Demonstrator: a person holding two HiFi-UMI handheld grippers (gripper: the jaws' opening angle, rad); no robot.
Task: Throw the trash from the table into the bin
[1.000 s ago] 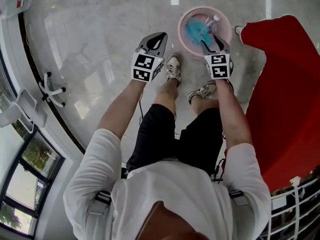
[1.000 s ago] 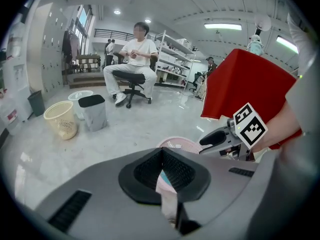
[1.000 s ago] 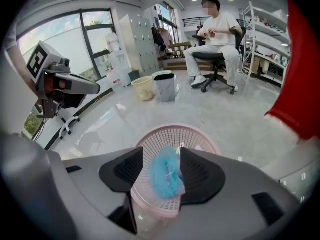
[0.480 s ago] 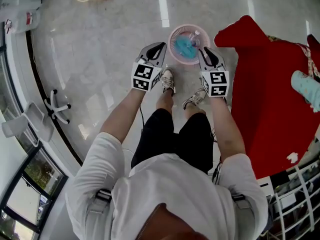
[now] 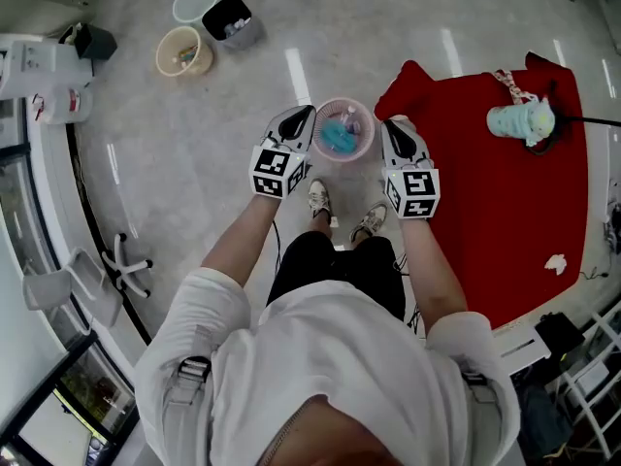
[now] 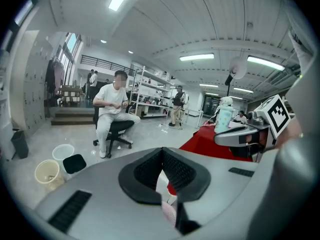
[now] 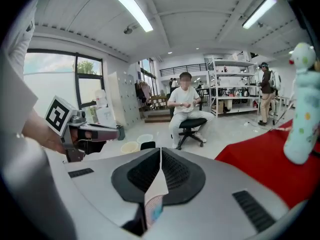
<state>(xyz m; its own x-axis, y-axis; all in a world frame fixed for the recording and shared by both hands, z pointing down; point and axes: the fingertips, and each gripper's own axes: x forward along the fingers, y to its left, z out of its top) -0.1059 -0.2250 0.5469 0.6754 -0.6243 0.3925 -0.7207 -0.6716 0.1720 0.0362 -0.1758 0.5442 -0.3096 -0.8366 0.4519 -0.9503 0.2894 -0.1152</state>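
Observation:
The pink bin (image 5: 369,142) stands on the floor ahead of my feet, with blue trash (image 5: 338,136) and a clear bottle (image 5: 351,119) inside. Both grippers hang high above it, one at each side. My left gripper (image 5: 303,113) (image 6: 162,150) is shut and holds nothing. My right gripper (image 5: 393,124) (image 7: 160,151) has just been closing; its jaws now meet with nothing between them. On the red table (image 5: 485,221) to the right stand a pale green bottle (image 5: 521,121) (image 7: 302,114) and a crumpled white scrap (image 5: 556,263).
A beige bin (image 5: 183,51), a pale bin (image 5: 196,0) and a black bin (image 5: 233,17) stand at the far left on the floor. A chair base (image 5: 126,260) is by the left wall. A person sits on an office chair (image 6: 112,109) further off.
Both grippers have risen well above the pink bin. The right jaws, open over the bin a second ago, have closed. More of the red table is in view.

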